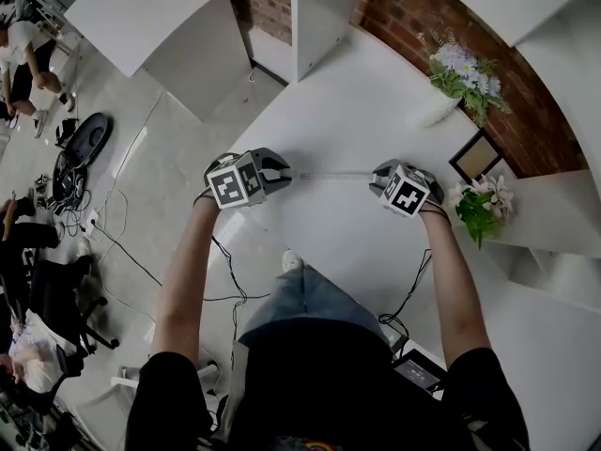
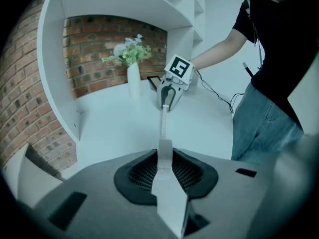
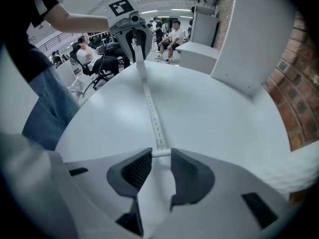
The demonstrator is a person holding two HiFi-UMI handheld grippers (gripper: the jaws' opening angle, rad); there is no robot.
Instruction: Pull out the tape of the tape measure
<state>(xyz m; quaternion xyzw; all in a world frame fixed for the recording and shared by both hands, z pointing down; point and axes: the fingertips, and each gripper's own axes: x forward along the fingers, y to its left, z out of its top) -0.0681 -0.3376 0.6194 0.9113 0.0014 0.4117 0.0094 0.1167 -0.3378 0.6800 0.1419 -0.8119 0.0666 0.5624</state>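
Desk [image 1: 357, 111]: white, with a curved edge, set against a brick wall.
Tape [image 1: 329, 174]: drawn out in a straight line low over the desk, running from one pair of tongs to the other; printed scale faces up.
Left tongs [image 1: 282, 173]: clamped on the tape measure case, with the pads on its two flat sides.
Right tongs [image 1: 376, 174]: pinching the end tab at their tips, with a gap behind.
Tape measure case [image 2: 167, 193]: slim, pale, on edge.
End tab [image 3: 160, 154]: small white bar.
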